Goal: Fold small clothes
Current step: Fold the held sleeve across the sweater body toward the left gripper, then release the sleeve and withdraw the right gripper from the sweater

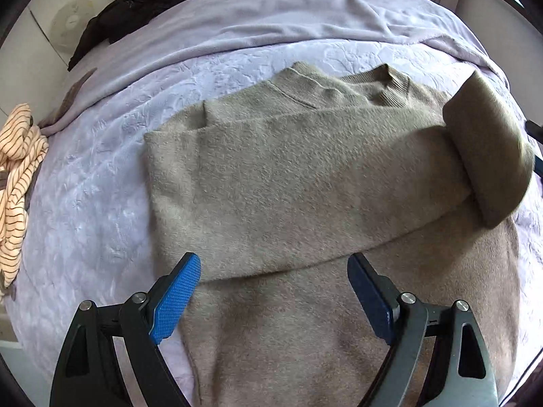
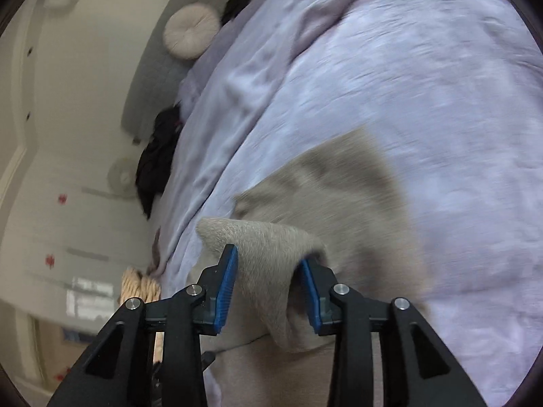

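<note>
A beige-olive knit sweater lies flat on the lavender bed cover, collar far, one sleeve folded across the chest. My left gripper is open and empty, just above the sweater's lower body. The sleeve's cuff is lifted at the right. In the right wrist view my right gripper is shut on that sleeve fabric and holds it above the sweater; the view is motion-blurred.
A striped cream garment lies at the bed's left edge. A black garment lies far left near the headboard. A crumpled lavender blanket covers the far bed. A round cushion rests by the wall.
</note>
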